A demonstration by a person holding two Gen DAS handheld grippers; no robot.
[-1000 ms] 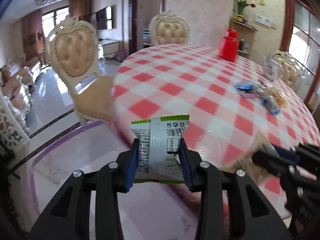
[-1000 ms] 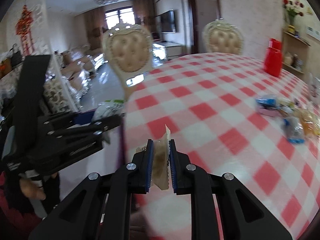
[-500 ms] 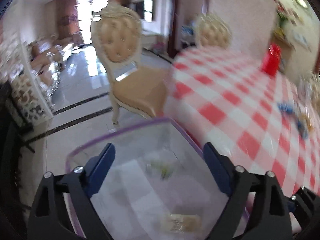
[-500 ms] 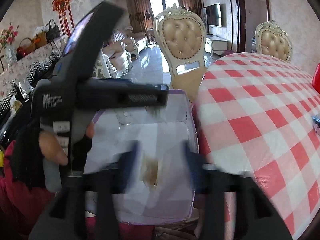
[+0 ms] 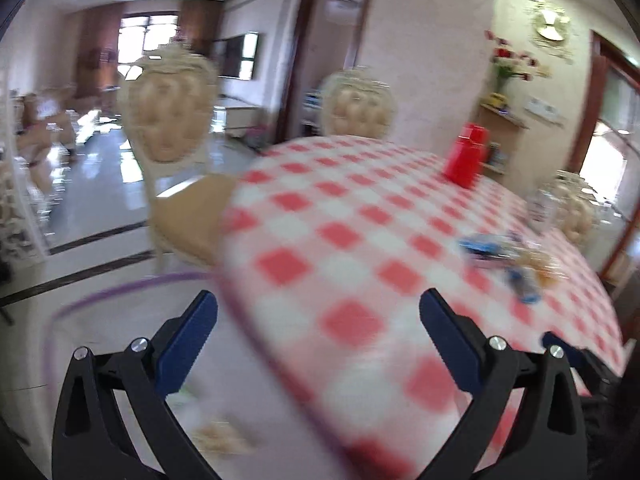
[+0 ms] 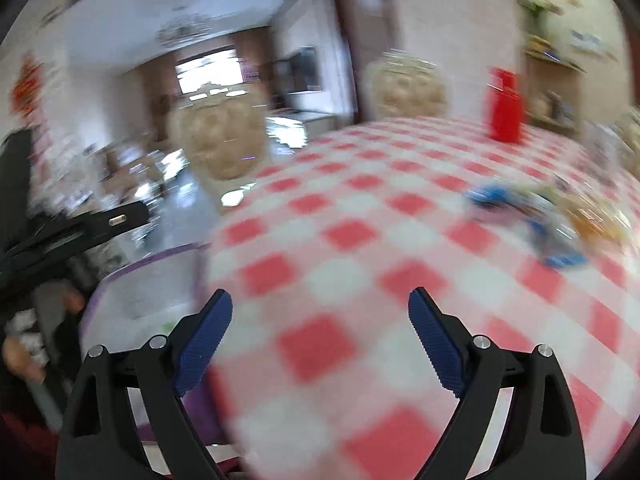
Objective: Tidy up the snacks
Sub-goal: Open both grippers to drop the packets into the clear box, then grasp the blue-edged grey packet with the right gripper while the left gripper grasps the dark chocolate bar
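My left gripper (image 5: 318, 300) is wide and its jaws are still opening, with nothing between them; it hangs over the near edge of the red-checked table (image 5: 360, 208). Down to its left is a clear bin with a purple rim (image 5: 120, 284), and a blurred snack packet (image 5: 218, 436) lies inside. My right gripper (image 6: 320, 298) is also opening and holds nothing above the cloth, with the bin (image 6: 160, 258) at its left. A pile of blue and orange snack packets (image 6: 532, 216) lies at the table's right, also in the left wrist view as the snack pile (image 5: 504, 256).
A red jug (image 5: 466, 156) stands at the far side of the table. Two padded chairs (image 5: 172, 120) (image 5: 356, 104) stand behind it. The left gripper's black body (image 6: 80, 224) and a hand show at the left of the right wrist view. Both pictures are motion-blurred.
Each gripper was shut on a packet a second ago. Both opened over the bin, the packets ended up in it, and both views have swung right, back toward the table.
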